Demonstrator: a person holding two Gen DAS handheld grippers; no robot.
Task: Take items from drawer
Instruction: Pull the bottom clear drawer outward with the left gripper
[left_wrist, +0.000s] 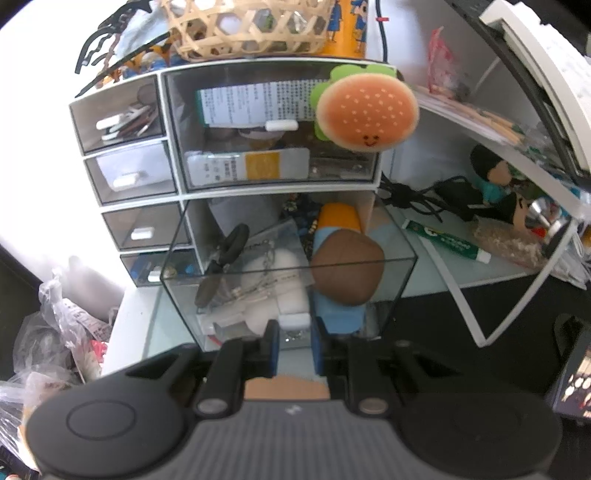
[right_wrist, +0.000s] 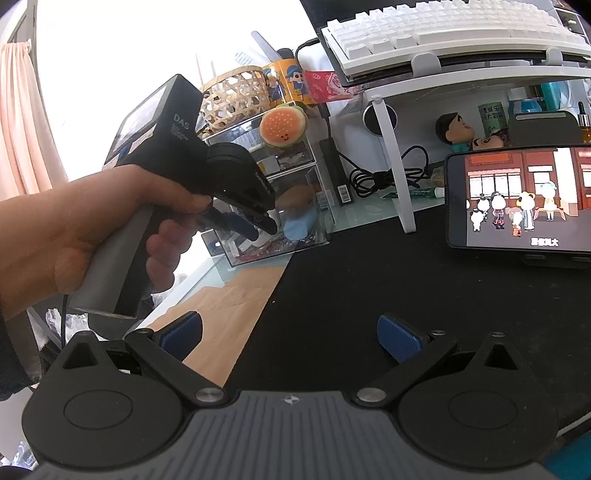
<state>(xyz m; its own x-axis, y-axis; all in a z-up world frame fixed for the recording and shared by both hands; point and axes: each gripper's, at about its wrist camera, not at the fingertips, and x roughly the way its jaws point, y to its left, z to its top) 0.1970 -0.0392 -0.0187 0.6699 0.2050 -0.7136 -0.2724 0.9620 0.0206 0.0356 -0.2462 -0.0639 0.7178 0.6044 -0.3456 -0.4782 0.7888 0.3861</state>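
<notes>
A clear drawer (left_wrist: 403, 284) stands pulled out of the bottom of a white organiser (left_wrist: 173, 136). Inside lie a brown, blue and orange plush toy (left_wrist: 345, 271), black scissors (left_wrist: 225, 258), a white round lump (left_wrist: 286, 284) and a chain. My left gripper (left_wrist: 294, 334) is shut on the drawer's white handle (left_wrist: 294, 320), one blue pad on each side. The right wrist view shows that left gripper (right_wrist: 264, 230) in a hand at the drawer (right_wrist: 295, 240). My right gripper (right_wrist: 291, 338) hangs open and empty over the black mat (right_wrist: 369, 277), well in front of the drawer.
A hamburger plush (left_wrist: 367, 112) hangs on the upper drawer. A bamboo basket (left_wrist: 243, 29) tops the organiser. To the right stand a white riser (left_wrist: 465, 295) over a toothpaste tube (left_wrist: 447, 240) and cables, and a phone (right_wrist: 517, 199) playing a cartoon. Plastic bags (left_wrist: 55, 332) lie left.
</notes>
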